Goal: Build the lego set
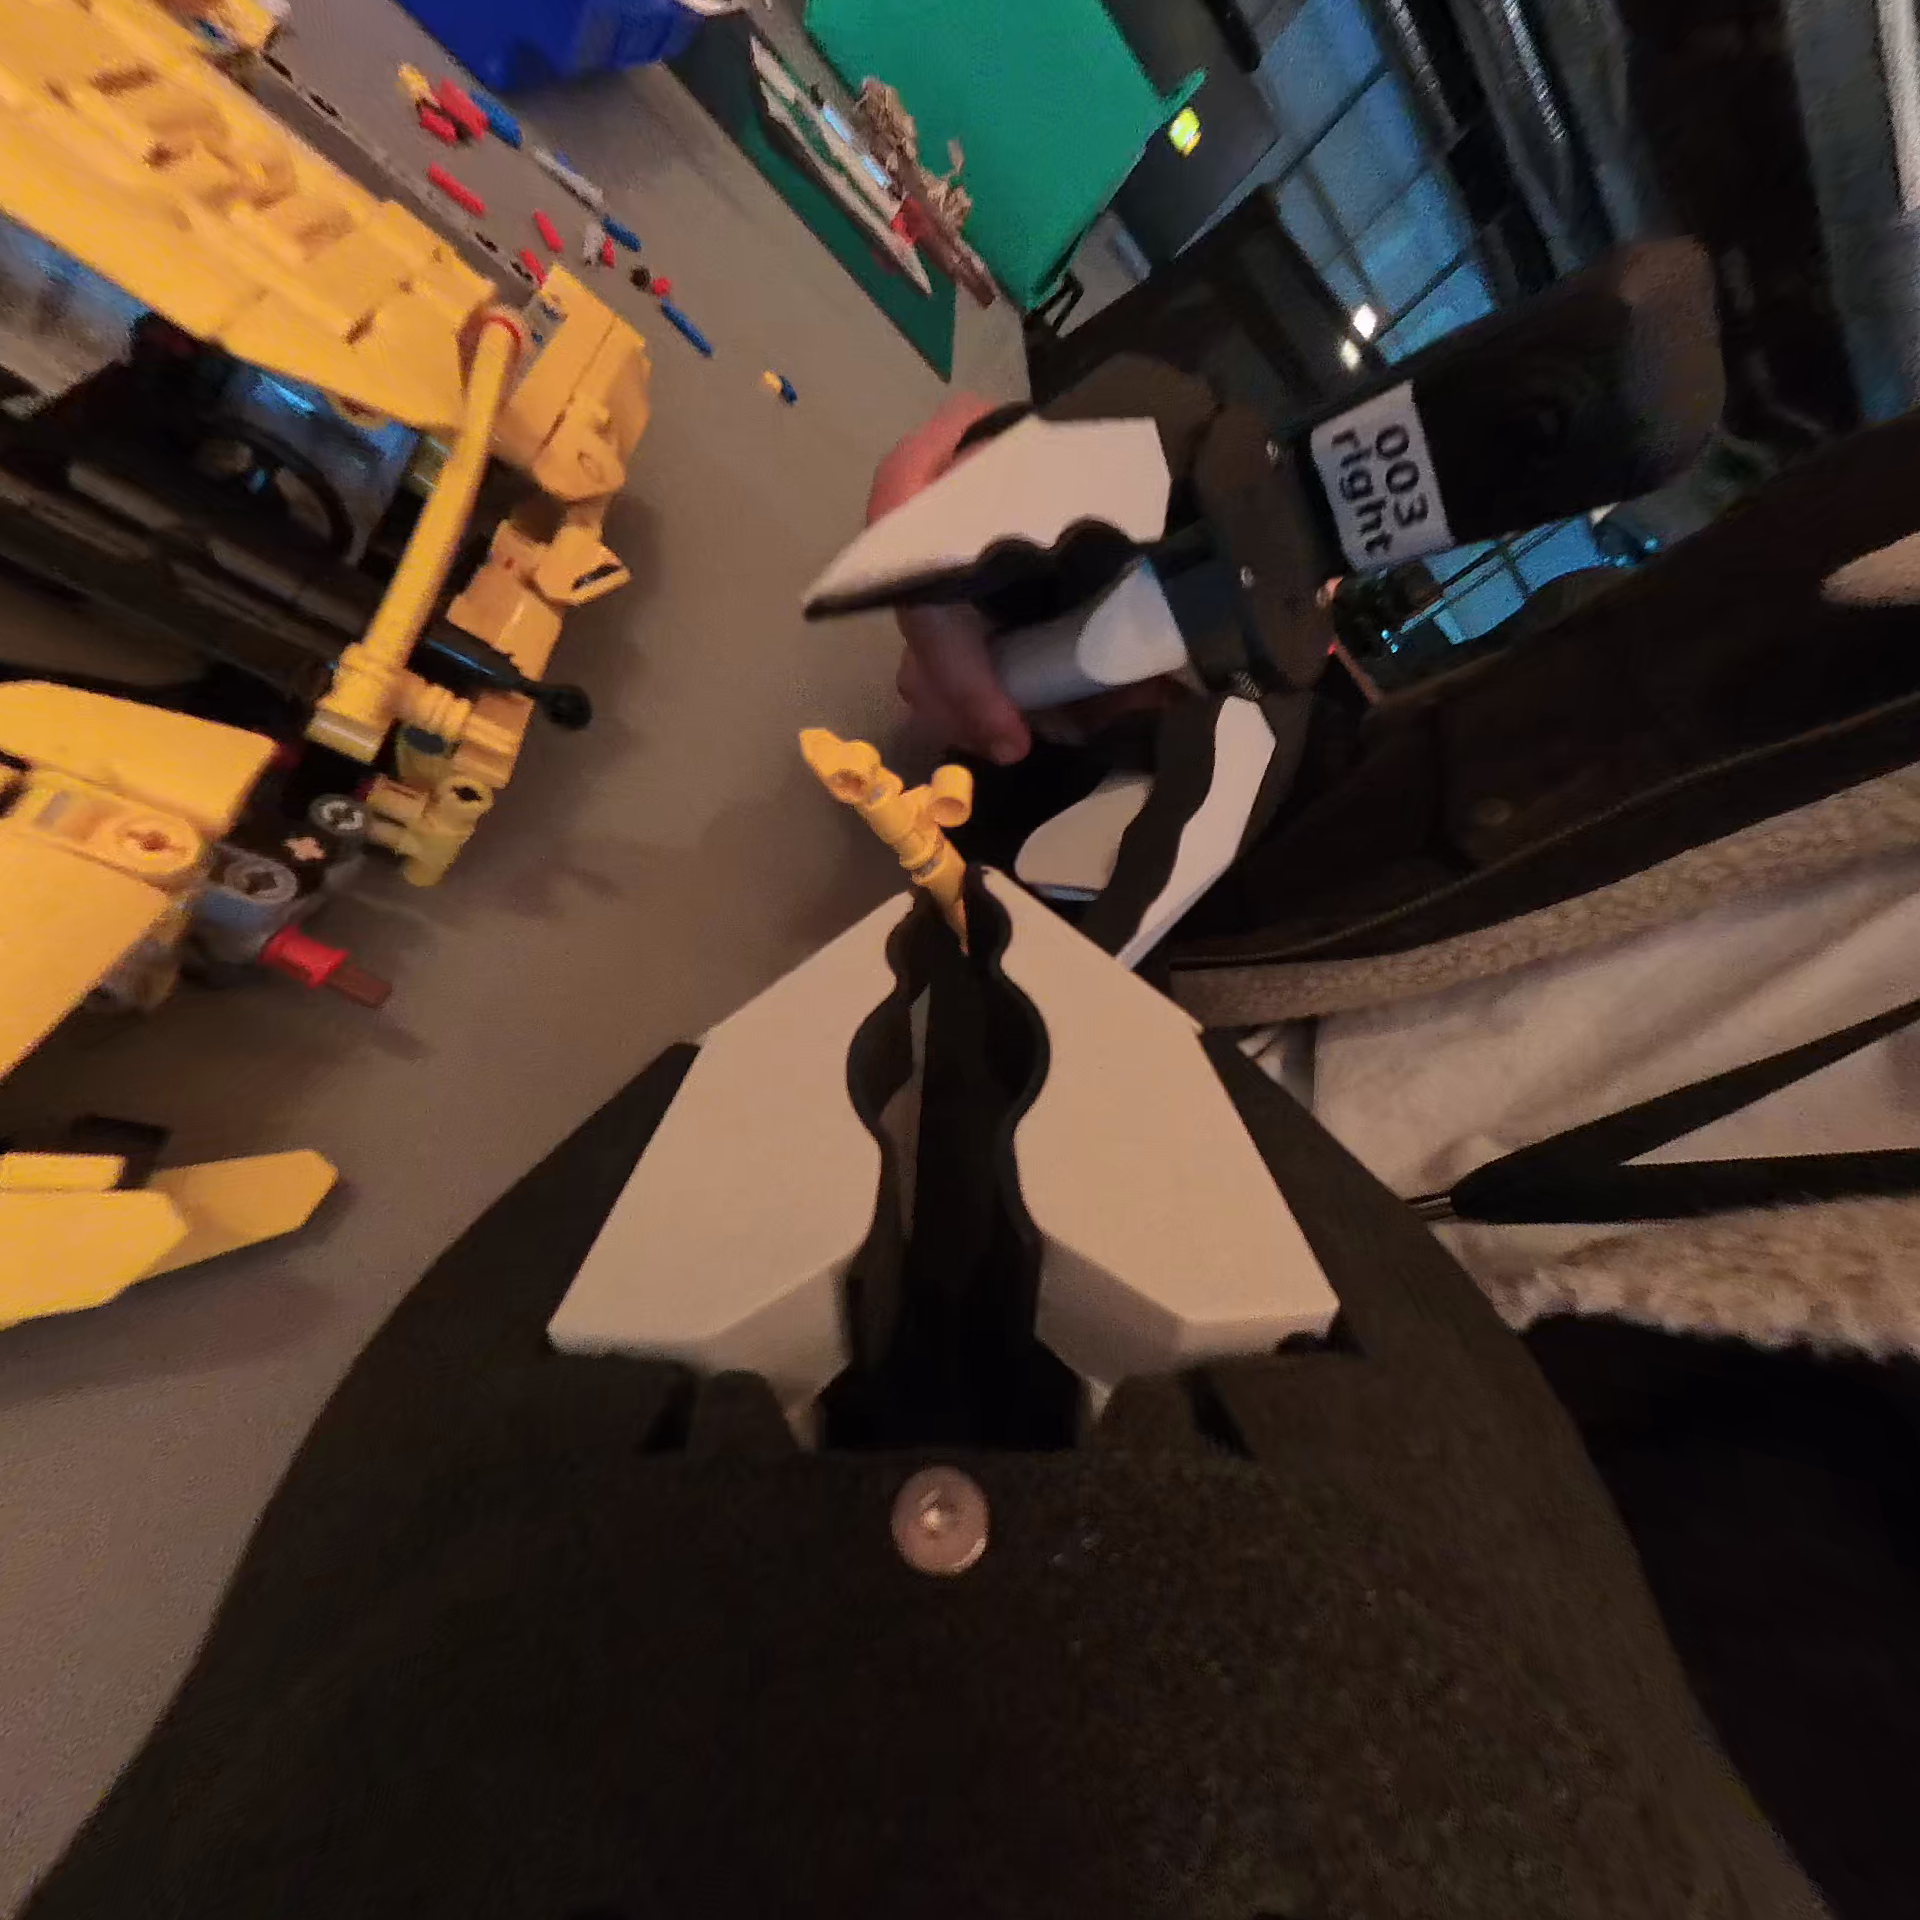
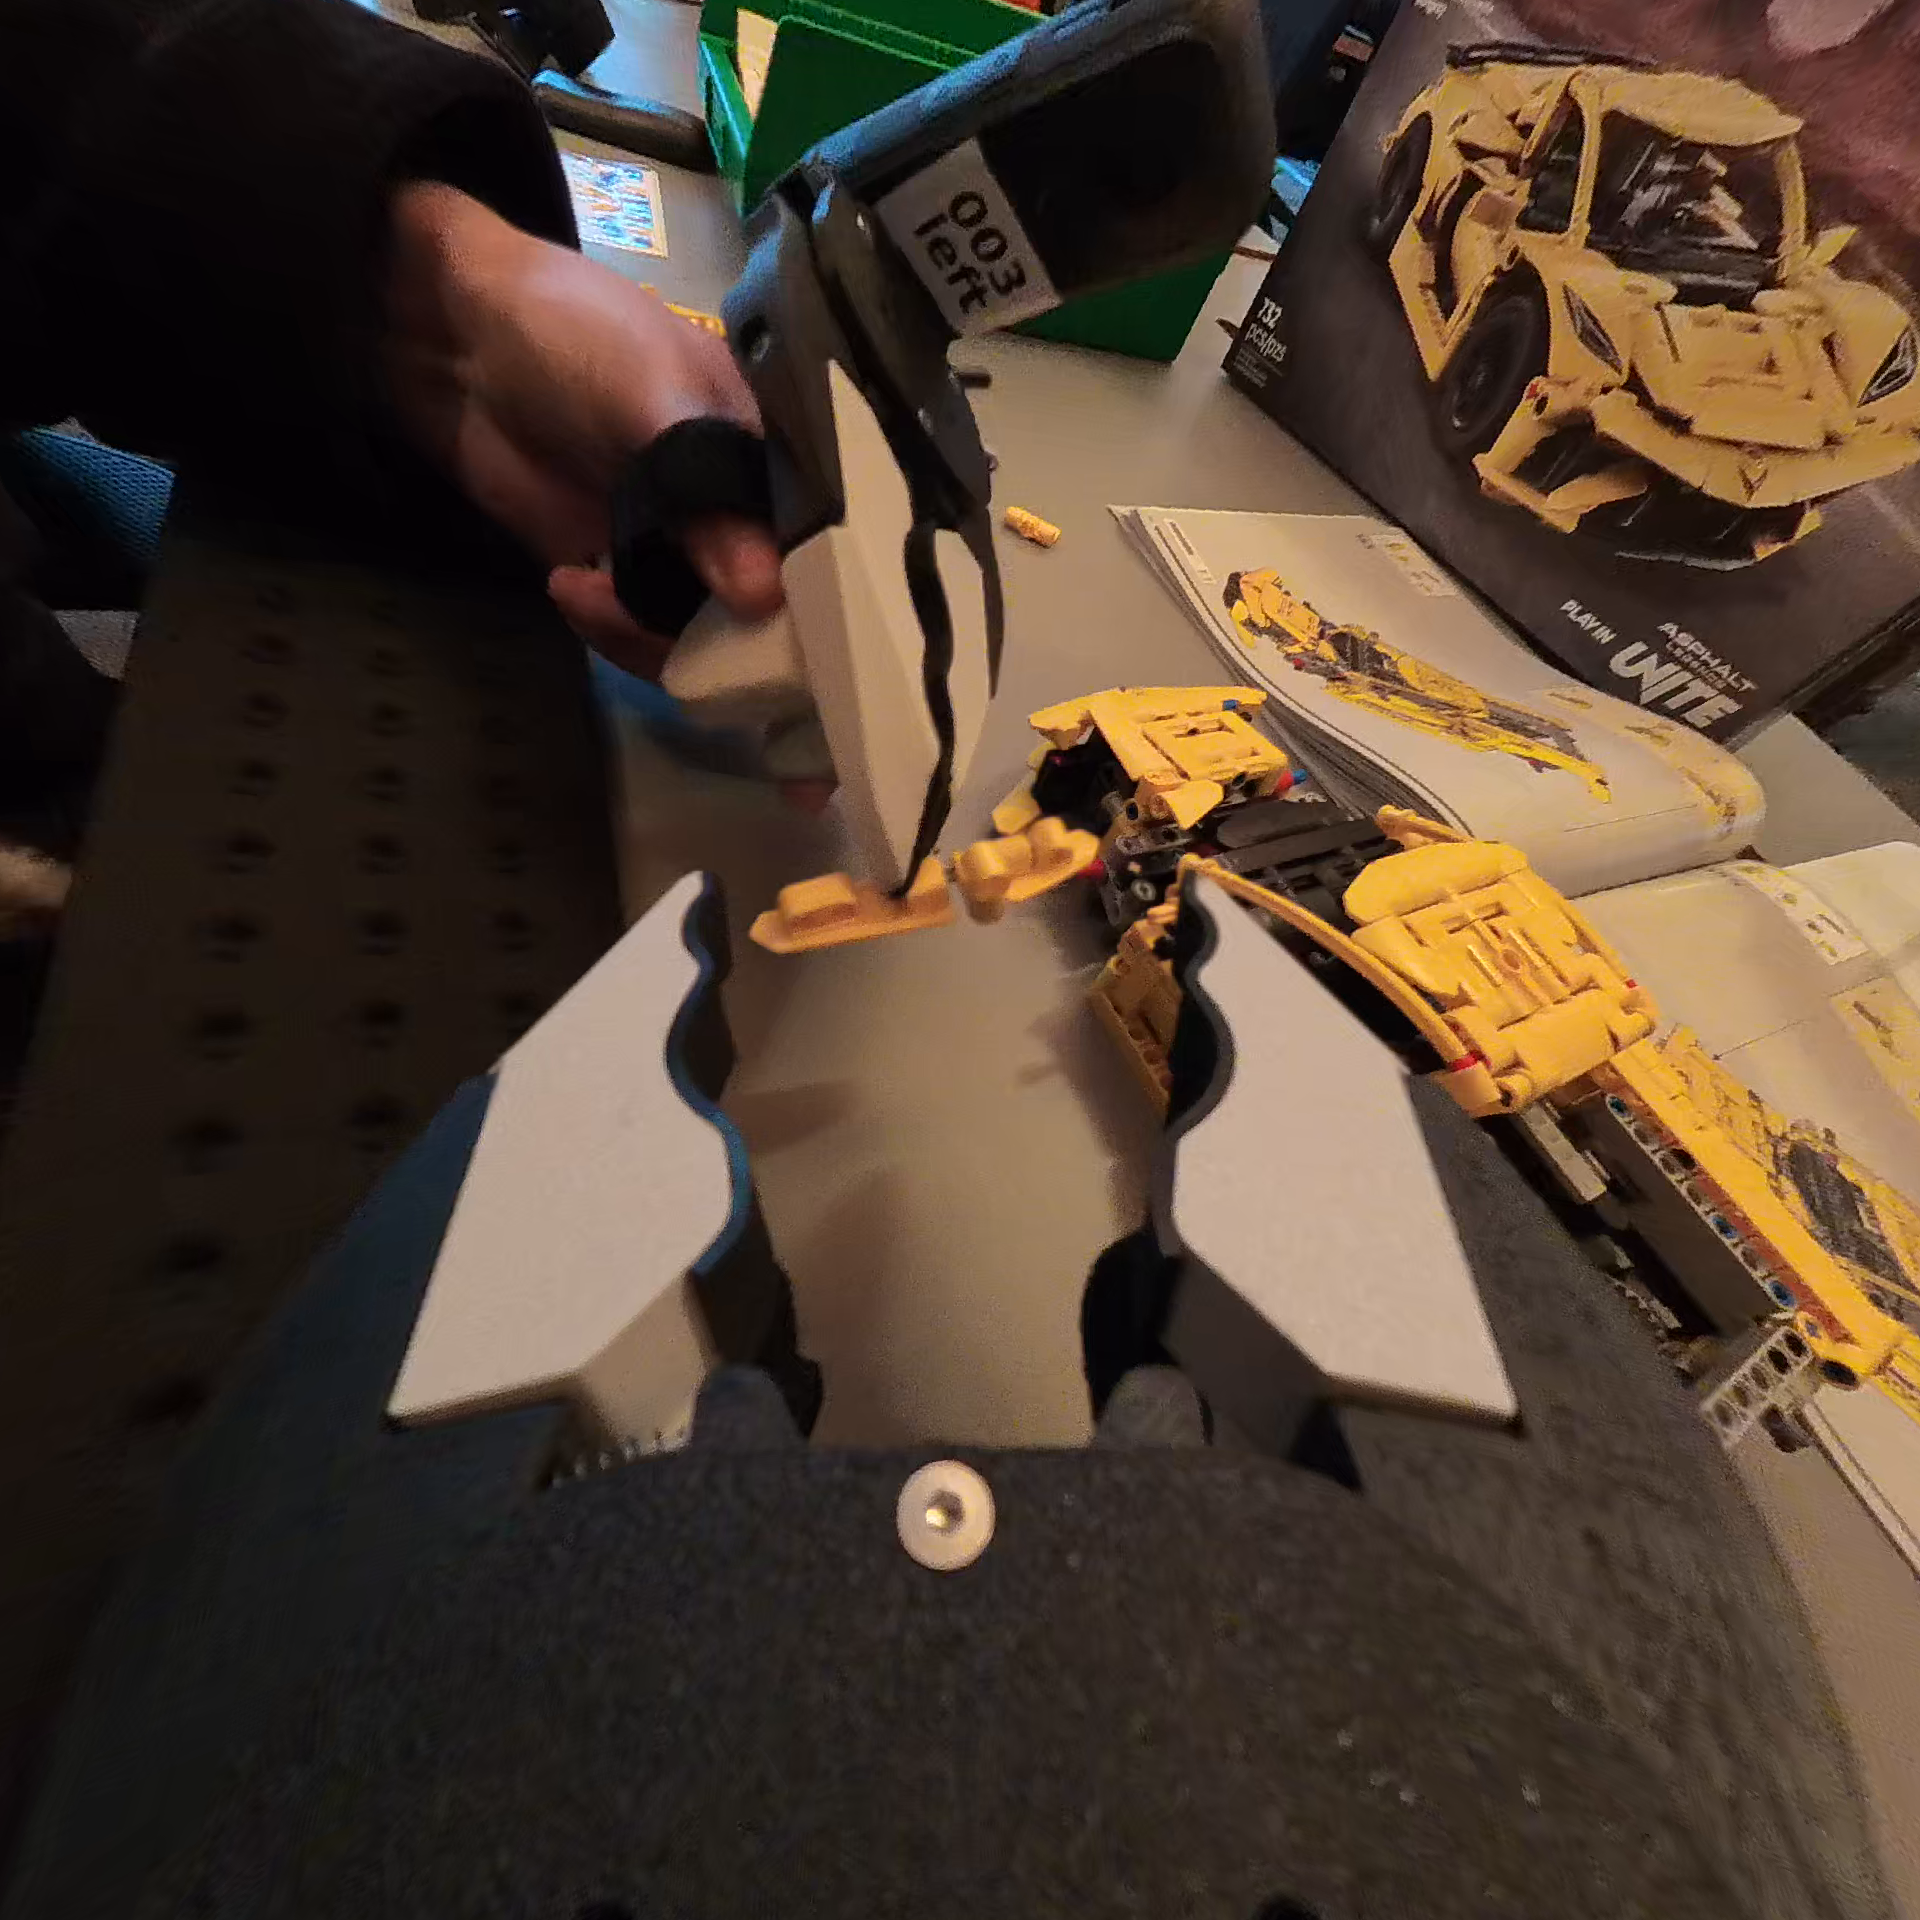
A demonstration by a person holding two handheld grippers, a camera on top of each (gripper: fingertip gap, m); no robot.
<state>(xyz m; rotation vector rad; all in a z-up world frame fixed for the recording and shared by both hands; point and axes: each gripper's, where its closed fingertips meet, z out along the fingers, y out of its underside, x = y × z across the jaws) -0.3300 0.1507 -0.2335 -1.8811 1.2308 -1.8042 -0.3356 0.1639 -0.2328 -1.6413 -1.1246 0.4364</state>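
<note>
Left wrist view: left hand-held gripper (image 1: 951,914) pinches a yellow piece (image 1: 894,800); right hand-held gripper (image 2: 945,935) gapes empty.

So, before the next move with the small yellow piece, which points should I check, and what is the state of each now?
1. Left gripper shut on yellow subassembly: ok.
2. Grip depth: only at the fingertips, not ok.
3. Right gripper open, holds nothing: ok.
4. Subassembly lies ahead of the right gripper: ok.
5. Car model apart from both grippers on the table: ok.
6. Joints of the subassembly fully pressed: cannot tell.
</note>
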